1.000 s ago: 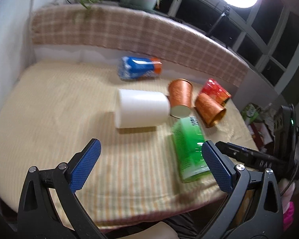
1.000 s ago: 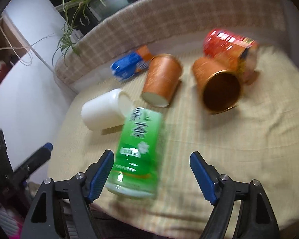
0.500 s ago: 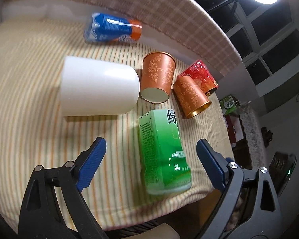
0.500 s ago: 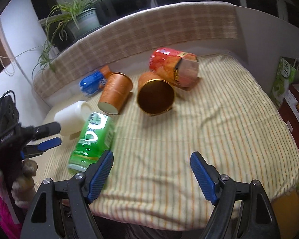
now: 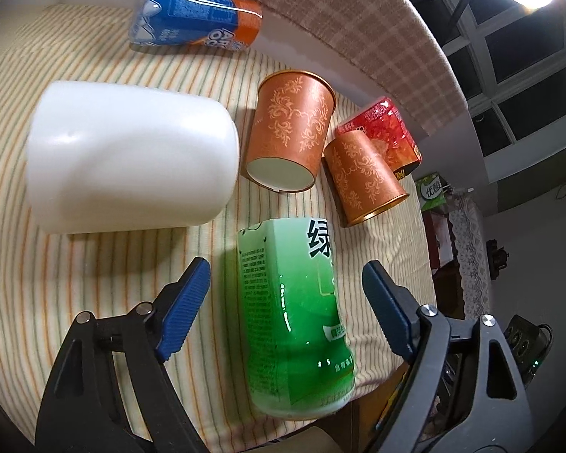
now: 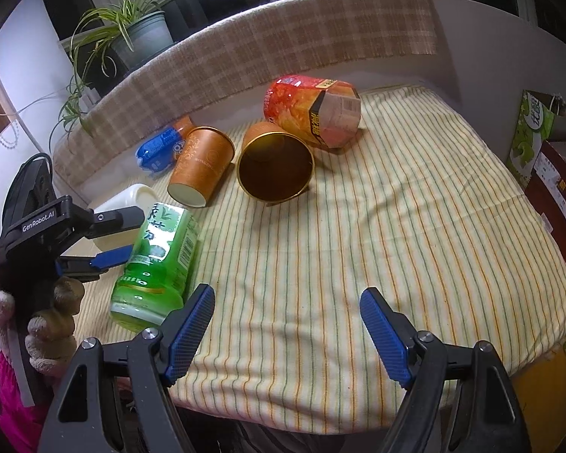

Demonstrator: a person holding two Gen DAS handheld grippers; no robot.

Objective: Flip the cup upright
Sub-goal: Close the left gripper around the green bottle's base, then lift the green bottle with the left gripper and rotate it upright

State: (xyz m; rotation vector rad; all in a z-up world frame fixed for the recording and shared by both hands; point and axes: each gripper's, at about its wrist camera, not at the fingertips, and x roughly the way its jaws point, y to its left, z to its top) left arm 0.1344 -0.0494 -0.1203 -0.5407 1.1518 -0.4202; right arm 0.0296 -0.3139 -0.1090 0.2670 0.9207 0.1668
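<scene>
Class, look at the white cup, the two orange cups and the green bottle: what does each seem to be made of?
White cup: probably plastic, smooth with soft sheen. Orange cups: likely paper, matte printed scrollwork, one with a gold lining. Green bottle: seemingly clear plastic, glossy highlights, printed label.

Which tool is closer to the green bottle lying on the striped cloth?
Left. The left tool is open with its fingers on either side of the green bottle. The right tool is open over bare cloth, beside the bottle's end.

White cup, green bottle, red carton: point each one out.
White cup (image 5: 132, 154), left wrist view, on its side wall.
Green bottle (image 5: 294, 302), left wrist view, on its label.
Red carton (image 6: 302, 109), right wrist view, on its printed side.
</scene>
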